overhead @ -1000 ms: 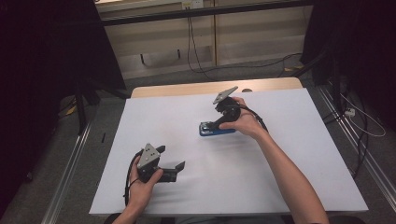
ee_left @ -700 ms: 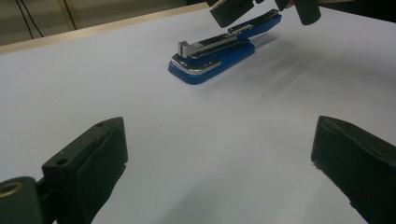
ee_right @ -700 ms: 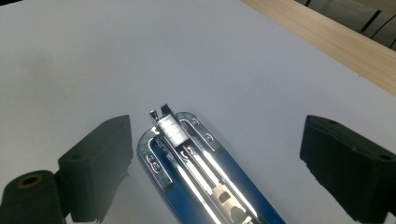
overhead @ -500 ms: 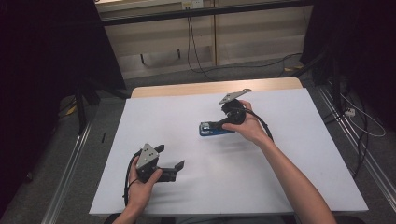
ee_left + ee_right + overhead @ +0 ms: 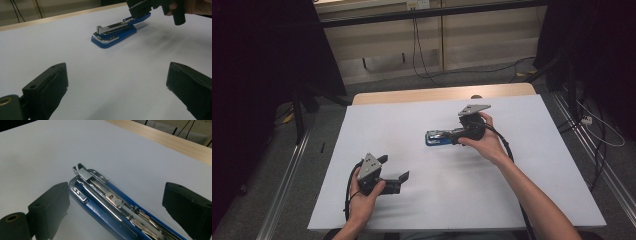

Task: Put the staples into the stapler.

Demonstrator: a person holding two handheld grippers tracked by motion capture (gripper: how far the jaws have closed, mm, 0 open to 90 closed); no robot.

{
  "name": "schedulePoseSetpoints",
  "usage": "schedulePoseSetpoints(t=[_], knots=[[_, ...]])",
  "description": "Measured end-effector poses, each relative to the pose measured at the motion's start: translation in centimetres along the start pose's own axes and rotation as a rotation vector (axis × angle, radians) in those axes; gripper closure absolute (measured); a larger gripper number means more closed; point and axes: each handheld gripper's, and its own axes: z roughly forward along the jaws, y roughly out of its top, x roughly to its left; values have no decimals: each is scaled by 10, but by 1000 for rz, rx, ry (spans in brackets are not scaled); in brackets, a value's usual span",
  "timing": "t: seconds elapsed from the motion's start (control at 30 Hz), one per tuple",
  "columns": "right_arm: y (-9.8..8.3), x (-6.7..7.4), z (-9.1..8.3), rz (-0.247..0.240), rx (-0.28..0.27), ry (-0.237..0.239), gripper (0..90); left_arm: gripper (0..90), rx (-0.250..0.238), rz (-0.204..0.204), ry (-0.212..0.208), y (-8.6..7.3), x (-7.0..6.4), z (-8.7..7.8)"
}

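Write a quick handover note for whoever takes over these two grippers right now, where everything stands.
Left gripper: open, nothing between its jaws, low over the white table at the near left.
Right gripper: jaws have just been opening; they stand wide to either side of the blue stapler, pads clear of it.
The stapler lies flat mid-table with its metal staple channel exposed.
Done: stapler not gripped by either gripper.
Left: hard to tell; probably closing or reloading it.
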Motion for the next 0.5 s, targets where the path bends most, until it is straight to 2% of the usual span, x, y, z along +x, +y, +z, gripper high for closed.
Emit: schedulePoseSetpoints(t=[0.07, 0.1, 0.2, 0.5], knots=[[-3, 0, -3, 2, 4, -14, 79, 41, 9, 12, 16, 0, 1, 0], [-4, 1, -5, 0, 10, -34, 71, 42, 12, 8, 24, 0, 2, -1], [-8, 1, -9, 9, 14, -52, 66, 42, 8, -7, 37, -1, 6, -2], [-25, -2, -27, 45, -22, -87, 53, 41, 0, -17, 47, -1, 9, -2]])
